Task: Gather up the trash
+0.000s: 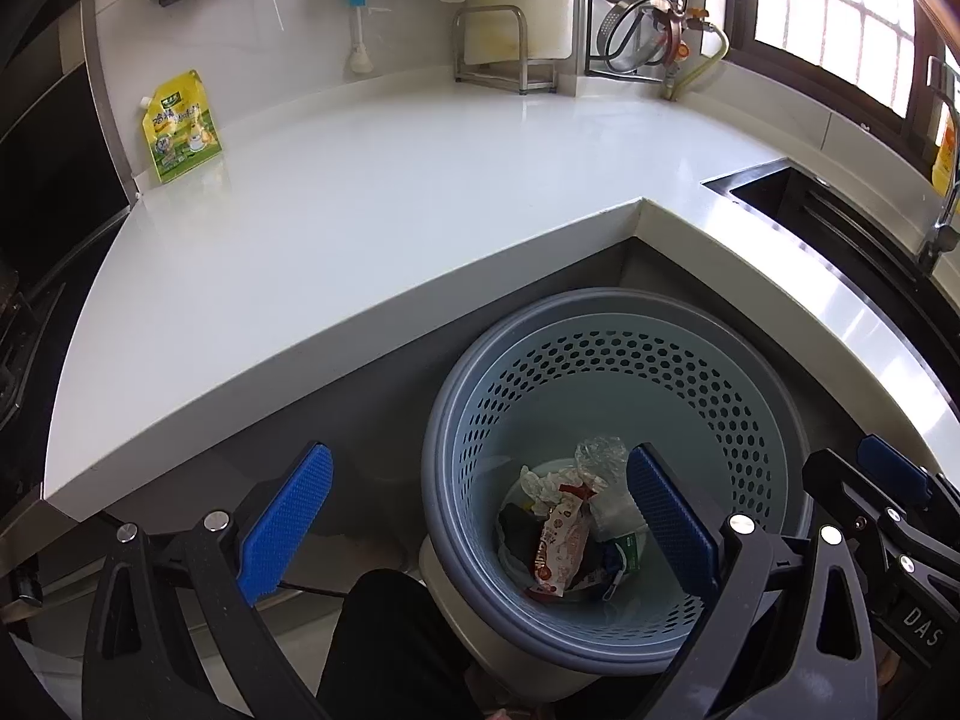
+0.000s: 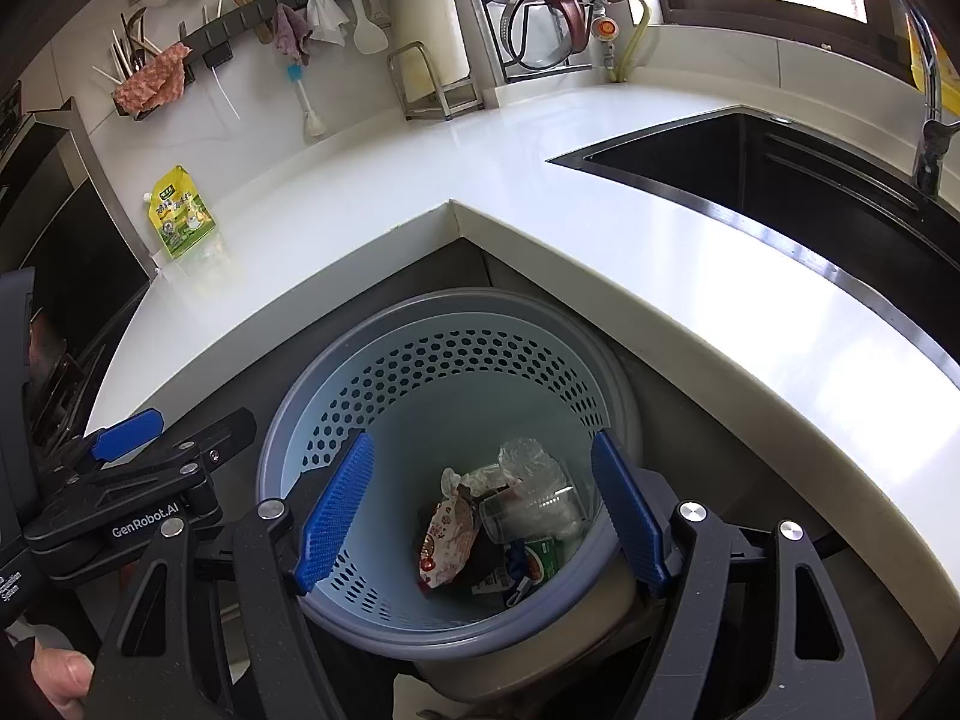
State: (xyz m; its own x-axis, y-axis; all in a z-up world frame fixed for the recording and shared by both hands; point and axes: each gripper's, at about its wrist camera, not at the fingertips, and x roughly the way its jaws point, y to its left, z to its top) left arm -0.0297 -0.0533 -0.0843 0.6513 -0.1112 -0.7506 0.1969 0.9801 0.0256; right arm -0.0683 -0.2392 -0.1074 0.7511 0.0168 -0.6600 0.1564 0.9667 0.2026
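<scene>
A blue-grey perforated waste basket [image 1: 600,324] [image 2: 444,306] stands on the floor in the inner corner of the white L-shaped counter [image 1: 372,198] [image 2: 690,252]. At its bottom lie a red-and-white snack wrapper [image 1: 561,552] [image 2: 450,540], crumpled clear plastic [image 1: 600,450], a clear cup [image 2: 528,510] and a green carton [image 2: 540,552]. My left gripper [image 1: 480,516] hovers open at the basket's left rim, nothing between its blue pads. My right gripper [image 2: 483,513] hangs open above the basket mouth, empty. A yellow-green spouted pouch [image 1: 180,126] [image 2: 180,219] stands on the counter's far left.
A black sink [image 2: 780,180] with a tap [image 2: 930,120] is set in the counter at right. A metal rack [image 1: 504,48], pot lids [image 2: 540,18] and a utensil rail [image 2: 270,6] line the back wall. A dark stove [image 1: 24,330] sits at left. A person's thumb [image 2: 66,678] shows.
</scene>
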